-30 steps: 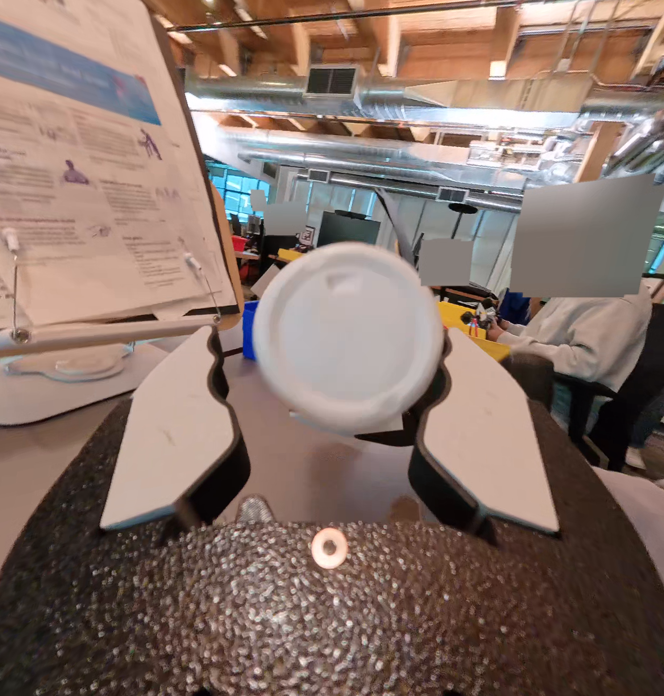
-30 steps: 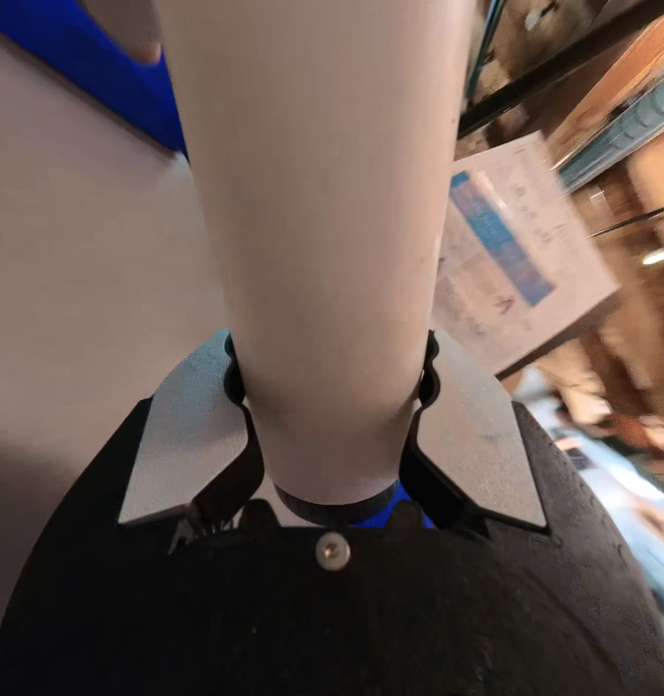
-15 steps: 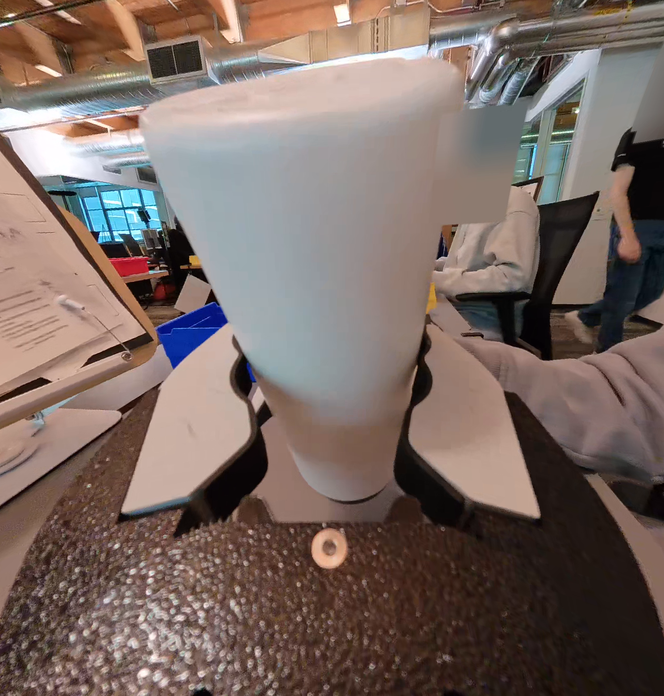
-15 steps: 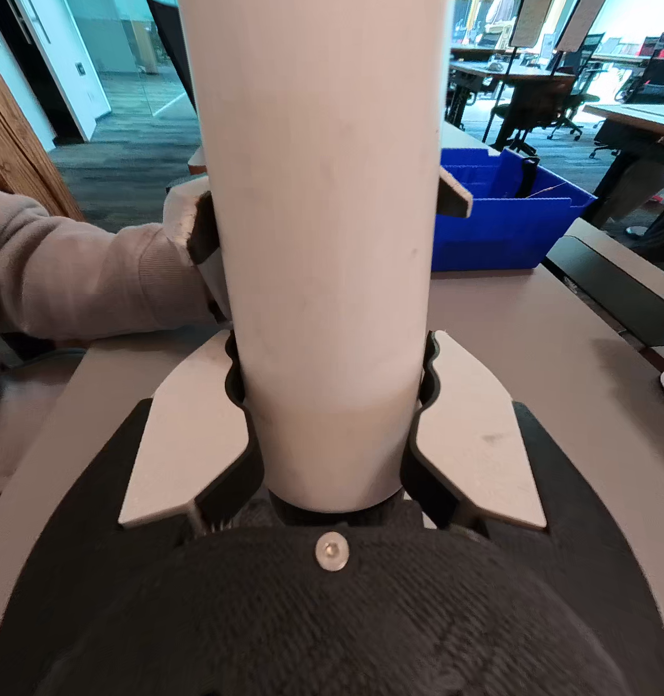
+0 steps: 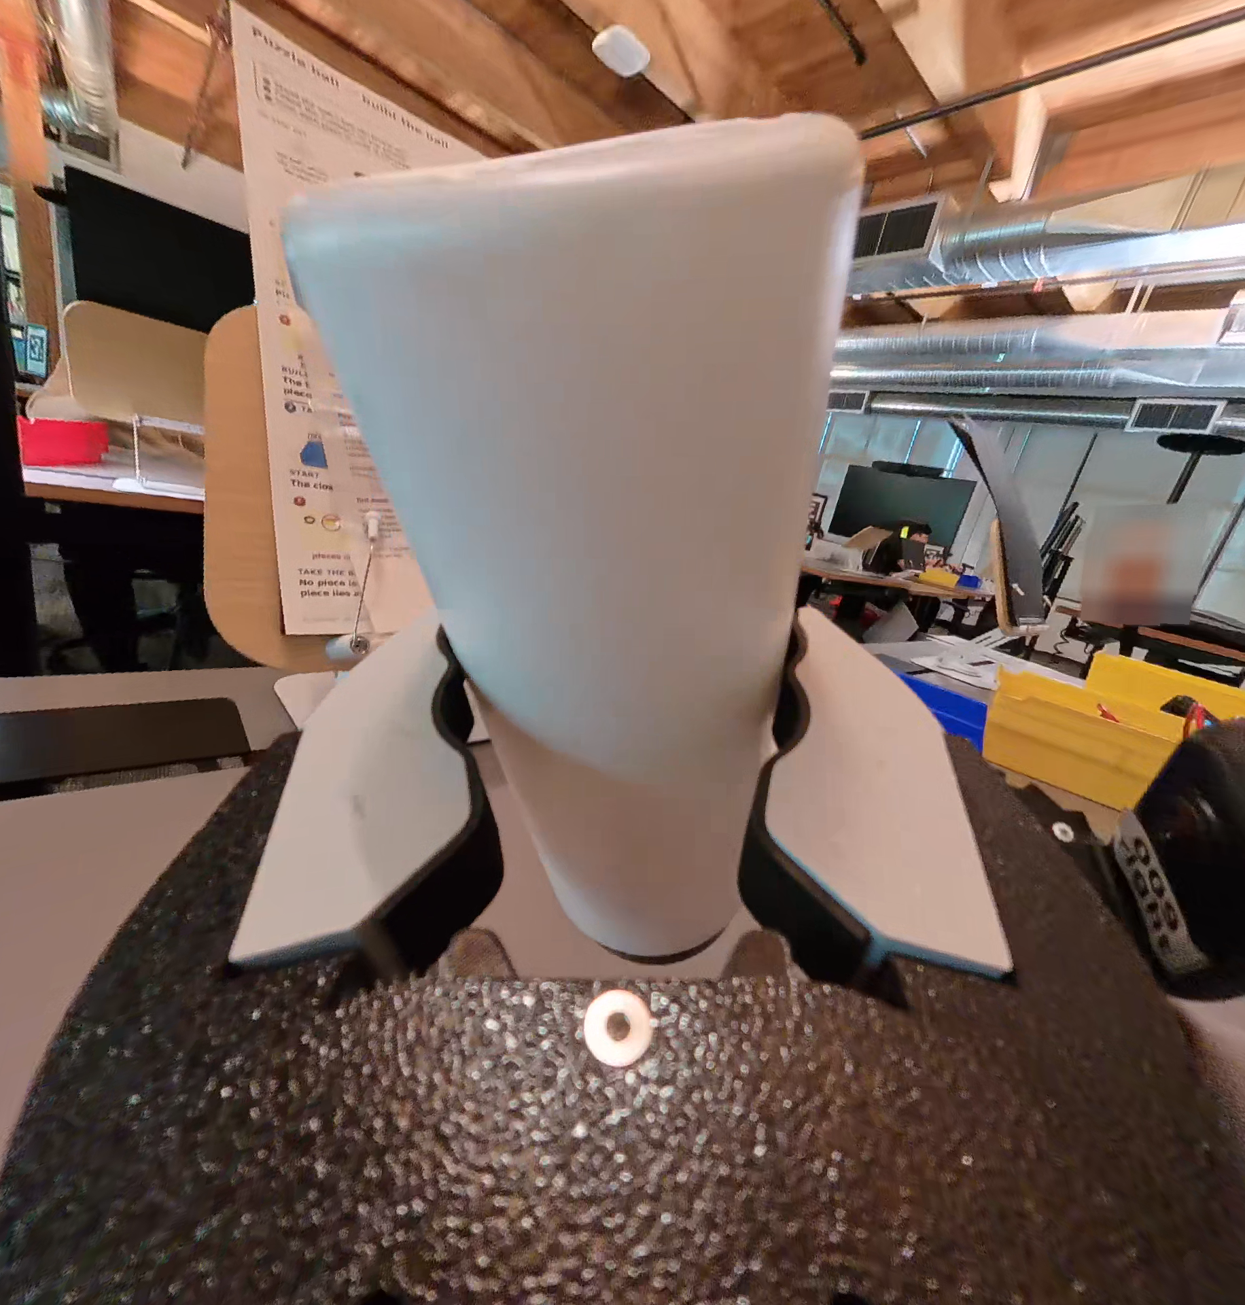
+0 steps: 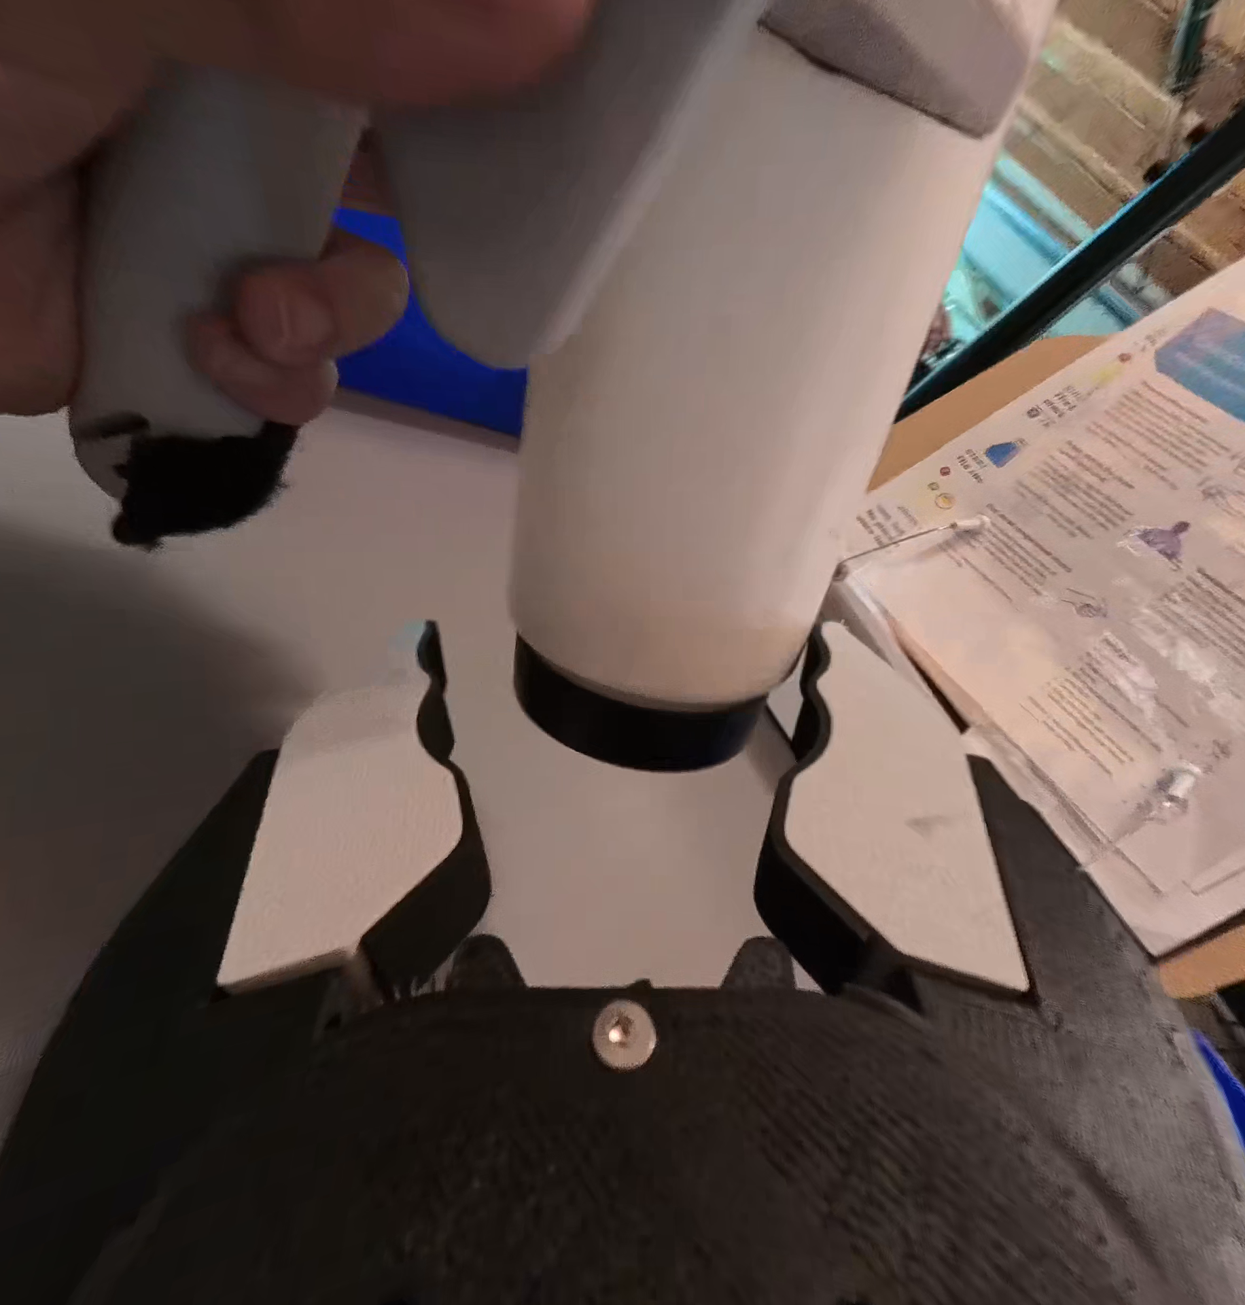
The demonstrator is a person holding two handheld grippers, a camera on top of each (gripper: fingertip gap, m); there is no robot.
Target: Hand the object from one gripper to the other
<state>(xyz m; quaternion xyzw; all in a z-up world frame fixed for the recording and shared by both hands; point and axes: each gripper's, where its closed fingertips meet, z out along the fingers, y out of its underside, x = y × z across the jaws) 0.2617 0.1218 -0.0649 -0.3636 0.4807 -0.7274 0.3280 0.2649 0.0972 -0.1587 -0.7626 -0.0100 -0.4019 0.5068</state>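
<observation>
Left gripper point(image 5: 623, 713) is clamped on the white bottle point(image 5: 591, 494): both fingers press the bottle's sides near its lower end, and the body rises between them, tilted slightly left in the left wrist view. Right gripper point(image 6: 623, 678) stands spread, its fingers point(image 6: 365, 812) clear of the bottle on either side with grey table point(image 6: 182, 671) showing through the gaps. The bottle's black cap point(image 6: 634, 720) points toward this gripper and sits just at the fingertips, not touched by either one. Beyond the cap, the bottle point(image 6: 711, 388) runs up and away, and a person's hand point(image 6: 182, 212) grips the other tool's pale handle at upper left. Farther off, a printed sheet on a wooden stand point(image 6: 1114, 600) lies to the right, and a blue bin point(image 6: 422, 353) sits behind the handle. Yellow bins point(image 5: 1100, 713) stand on a distant desk.
</observation>
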